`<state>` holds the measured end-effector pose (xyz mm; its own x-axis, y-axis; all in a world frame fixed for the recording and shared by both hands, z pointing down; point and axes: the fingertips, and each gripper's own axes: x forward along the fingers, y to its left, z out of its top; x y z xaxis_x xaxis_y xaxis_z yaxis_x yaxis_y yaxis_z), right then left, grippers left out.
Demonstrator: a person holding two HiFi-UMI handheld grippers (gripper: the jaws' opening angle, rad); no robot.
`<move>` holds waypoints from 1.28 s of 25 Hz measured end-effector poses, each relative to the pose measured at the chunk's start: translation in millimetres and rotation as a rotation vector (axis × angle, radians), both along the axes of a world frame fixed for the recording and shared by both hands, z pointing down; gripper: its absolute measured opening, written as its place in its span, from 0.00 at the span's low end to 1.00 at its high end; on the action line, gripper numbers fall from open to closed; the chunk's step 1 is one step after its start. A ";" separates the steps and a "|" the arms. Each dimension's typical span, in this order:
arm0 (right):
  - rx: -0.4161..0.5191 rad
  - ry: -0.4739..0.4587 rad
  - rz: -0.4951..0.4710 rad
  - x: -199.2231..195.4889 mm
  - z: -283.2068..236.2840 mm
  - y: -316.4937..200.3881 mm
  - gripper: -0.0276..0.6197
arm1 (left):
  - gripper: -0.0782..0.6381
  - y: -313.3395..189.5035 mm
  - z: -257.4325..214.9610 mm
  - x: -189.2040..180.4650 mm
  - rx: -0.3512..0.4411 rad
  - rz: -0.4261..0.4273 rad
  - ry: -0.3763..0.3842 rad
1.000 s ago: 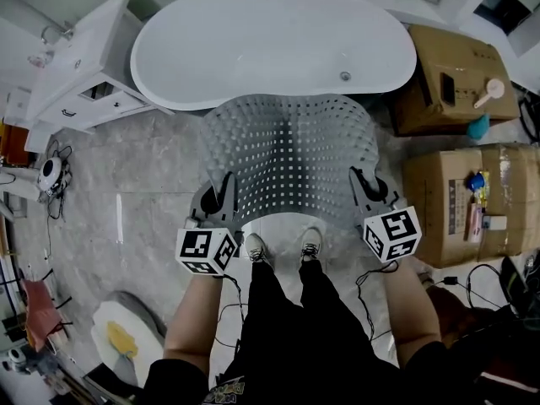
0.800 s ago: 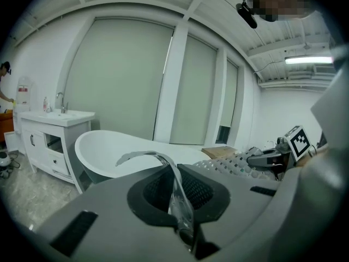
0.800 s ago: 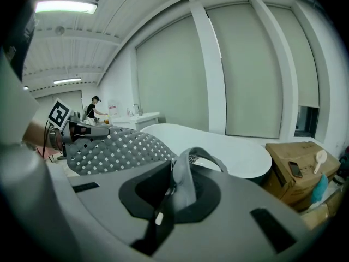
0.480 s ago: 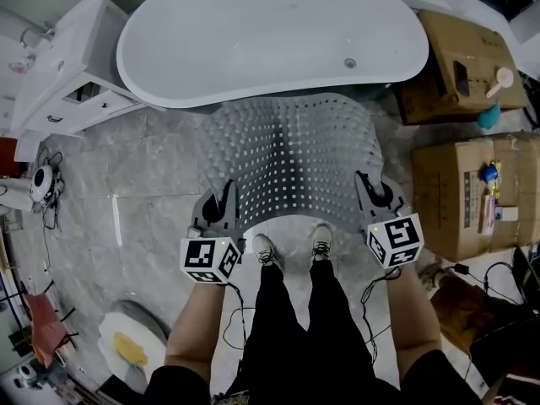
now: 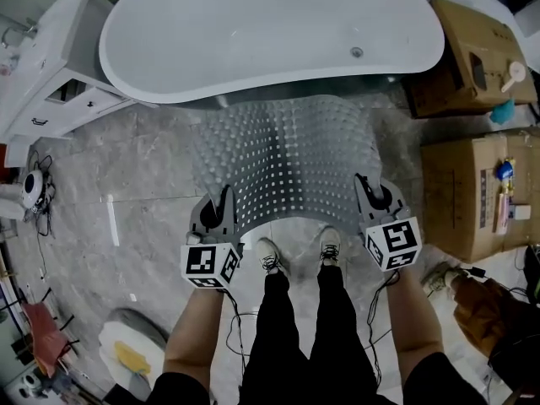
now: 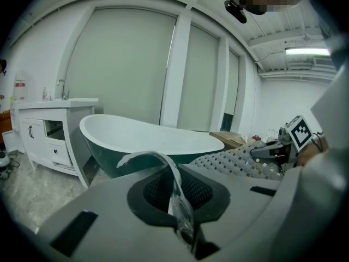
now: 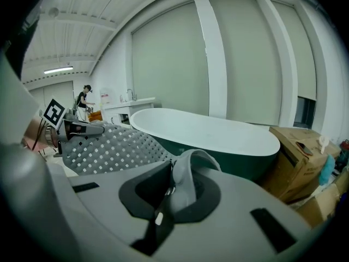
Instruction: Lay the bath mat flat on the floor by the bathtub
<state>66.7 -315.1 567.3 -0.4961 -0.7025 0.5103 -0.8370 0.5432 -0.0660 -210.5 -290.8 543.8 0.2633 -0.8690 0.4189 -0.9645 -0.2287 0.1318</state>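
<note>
A grey perforated bath mat (image 5: 283, 159) hangs stretched between my two grippers, above the floor in front of the white bathtub (image 5: 270, 32). My left gripper (image 5: 221, 202) is shut on the mat's near left corner, and a strip of mat (image 6: 177, 195) sits pinched between its jaws. My right gripper (image 5: 369, 194) is shut on the near right corner, where a fold of mat (image 7: 182, 184) bulges from the jaws. The mat's far edge reaches under the tub's rim. The mat (image 7: 109, 146) and the tub (image 7: 207, 130) show in the right gripper view.
A white vanity cabinet (image 5: 46, 66) stands left of the tub. Cardboard boxes (image 5: 477, 184) with small items sit on the right. My shoes (image 5: 270, 256) stand just behind the mat's near edge. A round white device (image 5: 34, 188) and cables lie at the left.
I have stepped closer to the tub, and the mat has travelled forward with both grippers. Both grips are unchanged.
</note>
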 end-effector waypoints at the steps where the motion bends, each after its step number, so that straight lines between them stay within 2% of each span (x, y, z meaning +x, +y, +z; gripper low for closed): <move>1: -0.002 0.004 -0.001 -0.9 7.8 -1.0 0.09 | 0.15 -1.3 8.0 -1.7 -0.002 0.000 -0.004; 7: -0.003 0.024 -0.011 -1.0 62.1 -7.7 0.09 | 0.15 -10.7 61.8 -7.5 -0.006 0.004 -0.028; 15: -0.004 0.058 -0.016 2.3 151.3 -20.1 0.09 | 0.15 -23.3 158.6 -19.6 -0.017 -0.015 -0.041; 28: 0.010 0.063 -0.029 7.9 330.0 -47.1 0.09 | 0.15 -46.0 333.1 -28.1 0.011 0.025 -0.094; 32: 0.021 0.099 -0.056 6.5 384.2 -54.6 0.09 | 0.15 -54.6 388.9 -37.4 0.014 0.030 -0.111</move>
<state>73.2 -369.7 951.5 -0.4830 -0.6861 0.5439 -0.8070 0.5899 0.0274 -247.9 -345.4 932.7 0.2424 -0.8673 0.4347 -0.9656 -0.2592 0.0213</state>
